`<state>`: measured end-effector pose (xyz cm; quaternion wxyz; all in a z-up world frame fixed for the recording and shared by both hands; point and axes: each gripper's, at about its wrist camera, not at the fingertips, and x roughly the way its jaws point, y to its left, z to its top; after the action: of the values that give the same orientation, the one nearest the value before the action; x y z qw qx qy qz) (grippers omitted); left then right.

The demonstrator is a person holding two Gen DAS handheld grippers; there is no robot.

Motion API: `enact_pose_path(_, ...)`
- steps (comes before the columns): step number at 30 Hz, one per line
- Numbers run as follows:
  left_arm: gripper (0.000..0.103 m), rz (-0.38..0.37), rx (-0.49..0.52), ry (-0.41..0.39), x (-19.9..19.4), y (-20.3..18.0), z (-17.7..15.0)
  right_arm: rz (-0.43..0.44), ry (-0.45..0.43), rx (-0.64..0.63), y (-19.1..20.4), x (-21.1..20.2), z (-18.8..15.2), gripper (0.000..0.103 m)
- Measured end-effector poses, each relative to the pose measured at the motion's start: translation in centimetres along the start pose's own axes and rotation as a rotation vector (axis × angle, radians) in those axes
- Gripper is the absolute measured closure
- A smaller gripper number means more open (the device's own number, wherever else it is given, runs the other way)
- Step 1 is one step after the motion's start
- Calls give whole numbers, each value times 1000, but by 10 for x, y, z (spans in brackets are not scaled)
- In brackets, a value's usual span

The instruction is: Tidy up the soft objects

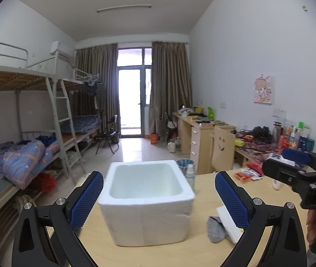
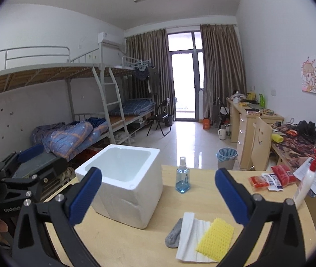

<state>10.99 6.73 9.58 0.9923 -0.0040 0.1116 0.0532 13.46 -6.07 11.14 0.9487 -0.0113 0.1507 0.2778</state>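
Note:
An empty white foam box (image 1: 146, 198) (image 2: 122, 178) stands on the wooden table. Right of it lie a grey sock (image 2: 174, 233) (image 1: 214, 229), a white folded cloth (image 2: 191, 238) (image 1: 228, 223) and a yellow sponge (image 2: 215, 238) on the cloth. My left gripper (image 1: 159, 200) is open and empty, held in front of the box. My right gripper (image 2: 158, 198) is open and empty, above the table between the box and the soft things. The right gripper also shows at the right edge of the left wrist view (image 1: 300, 169).
A blue spray bottle (image 2: 182, 179) stands behind the box. Red snack packets (image 2: 271, 179), a white squeeze bottle (image 2: 304, 182) and a paper sheet lie at the table's right. Beyond are a bin (image 2: 226, 156), a chair, desks and bunk beds.

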Motion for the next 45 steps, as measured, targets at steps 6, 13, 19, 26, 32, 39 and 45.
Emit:
enact_pose_path(6,2,-29,-5,-3,-11,-16,-15,-12,-7,28,-15,-16,-19,0)
enact_pose_path(13,2,-67,-29,7,-15,-26,-40,-31,-33,37,-21,-34,-49,0)
enact_pose_path(19,2,-75,-39,-24,-23,-29,-59,-81,-28,44,-27,-44,-73,0)
enact_pose_path(26,2,-96,-46,3,-26,-33,-84,-108,-2,37,-29,-50,-95,0)
enact_pose_path(32,2,-118,-43,44,-22,-38,-93,-128,23,32,-26,-46,-105,0)
enact_pose_path(39,2,-136,-18,55,-15,-47,-91,-147,36,39,-33,-43,-103,0)
enact_pose_path(45,2,-190,6,69,-4,-65,-90,-195,49,52,-48,-46,-107,0)
